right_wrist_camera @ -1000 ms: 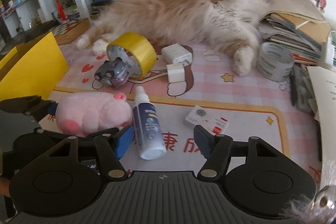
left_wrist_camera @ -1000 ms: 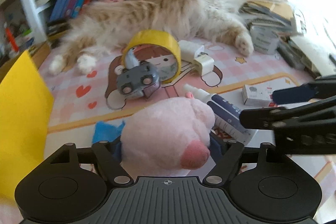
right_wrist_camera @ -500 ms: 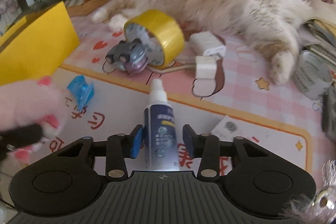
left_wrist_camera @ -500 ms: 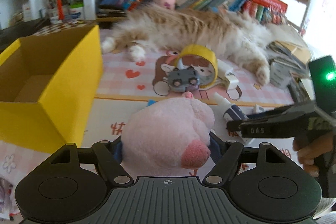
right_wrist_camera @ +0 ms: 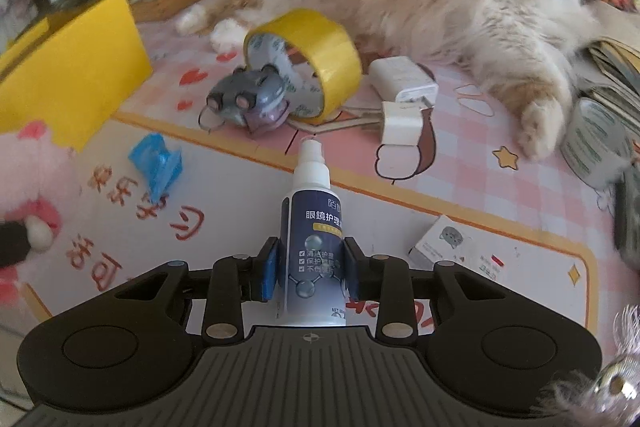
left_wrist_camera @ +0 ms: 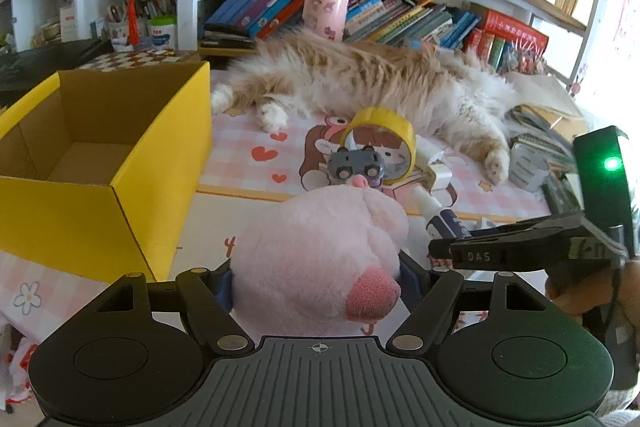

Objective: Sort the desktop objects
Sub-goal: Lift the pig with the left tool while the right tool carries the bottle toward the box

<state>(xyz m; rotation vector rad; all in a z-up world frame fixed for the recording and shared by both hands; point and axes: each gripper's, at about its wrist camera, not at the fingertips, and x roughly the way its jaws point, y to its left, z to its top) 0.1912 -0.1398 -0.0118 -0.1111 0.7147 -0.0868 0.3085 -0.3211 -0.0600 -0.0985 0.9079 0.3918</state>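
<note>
A pink plush pig (left_wrist_camera: 320,251) sits between the blue pads of my left gripper (left_wrist_camera: 316,287), which is shut on it and holds it above the mat. An open yellow cardboard box (left_wrist_camera: 120,163) stands to its left, empty inside. My right gripper (right_wrist_camera: 310,269) is shut on a spray bottle (right_wrist_camera: 314,239) with a dark blue label and white nozzle, which lies on the mat. In the left wrist view the right gripper (left_wrist_camera: 436,247) reaches in from the right over that bottle (left_wrist_camera: 444,217). The pig (right_wrist_camera: 28,187) shows at the right wrist view's left edge.
A fluffy cat (left_wrist_camera: 360,83) lies across the back of the mat. In front of it: a yellow tape roll (right_wrist_camera: 308,63), a grey toy mouse (right_wrist_camera: 248,99), two white chargers (right_wrist_camera: 402,79), a blue wrapper (right_wrist_camera: 158,165), a small white box (right_wrist_camera: 460,247), a grey tape roll (right_wrist_camera: 596,147). Bookshelves stand behind.
My left gripper lifted the pig and swung left, bringing the yellow box into view. My right gripper closed on the spray bottle and moved down toward it.
</note>
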